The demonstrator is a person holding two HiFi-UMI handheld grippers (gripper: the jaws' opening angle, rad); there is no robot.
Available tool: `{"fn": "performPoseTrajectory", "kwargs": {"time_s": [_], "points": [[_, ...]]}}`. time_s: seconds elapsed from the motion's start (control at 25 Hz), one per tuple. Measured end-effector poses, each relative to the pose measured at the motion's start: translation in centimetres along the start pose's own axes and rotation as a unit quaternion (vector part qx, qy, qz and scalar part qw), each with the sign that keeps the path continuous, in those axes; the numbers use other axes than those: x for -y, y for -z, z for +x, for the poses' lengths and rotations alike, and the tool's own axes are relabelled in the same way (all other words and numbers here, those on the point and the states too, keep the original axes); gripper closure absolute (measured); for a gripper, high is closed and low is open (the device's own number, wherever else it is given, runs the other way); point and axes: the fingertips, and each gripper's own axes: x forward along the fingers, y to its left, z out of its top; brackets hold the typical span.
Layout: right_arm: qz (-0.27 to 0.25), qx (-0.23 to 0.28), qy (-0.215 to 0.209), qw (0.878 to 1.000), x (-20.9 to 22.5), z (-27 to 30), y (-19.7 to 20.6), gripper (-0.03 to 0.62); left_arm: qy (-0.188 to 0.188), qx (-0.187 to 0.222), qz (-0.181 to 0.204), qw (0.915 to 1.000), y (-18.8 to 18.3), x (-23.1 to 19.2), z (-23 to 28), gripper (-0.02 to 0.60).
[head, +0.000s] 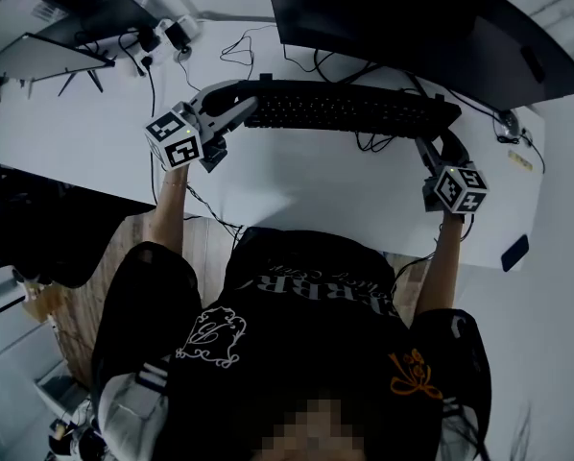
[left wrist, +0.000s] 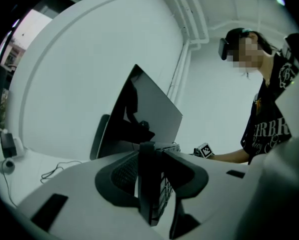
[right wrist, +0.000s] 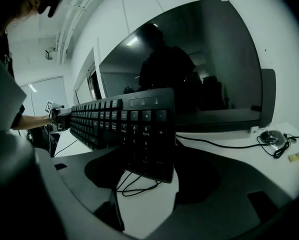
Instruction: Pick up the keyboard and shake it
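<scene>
You have the black keyboard up off the white worktop, stretched side to side at your 12 o'clock, just in front of the big dark monitor. Your left gripper is at 10 o'clock on the keyboard's left end. In the left gripper view the keyboard stands edge-on between its jaws, and they pinch it across its thin body. Your right gripper is at 2 o'clock on the keyboard's right end. In the right gripper view the number-pad end sits between that gripper's widely set jaws, with the key face tilted toward the camera, and the jaws clamp it from both sides. Under that raised end a thin cable lies in loose loops on the worktop (the keyboard's lower corner hangs clear above them). A mouse rests on the worktop at 3 o'clock from the keyboard's right end, near the monitor's foot, with its own cord coiled beside it. A small dark flat object lies near the worktop's right edge, at about 4 o'clock from your right gripper.
</scene>
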Motion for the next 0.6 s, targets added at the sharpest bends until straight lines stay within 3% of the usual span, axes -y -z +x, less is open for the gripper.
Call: {"fn": "performPoseTrajectory", "kwargs": {"time_s": [0.32,0.6], "points": [[0.026,-0.089,0.01,0.996,1.7,1.2,3.7,0.293,0.01,-0.032,-0.094,0.9951,5.5,-3.3,2.5,0.428],[0.074,-0.16,0.028,0.984,3.4,2.4,8.1,0.295,0.019,-0.086,-0.156,0.9838,10.1,-6.6,5.4,0.428]]}}
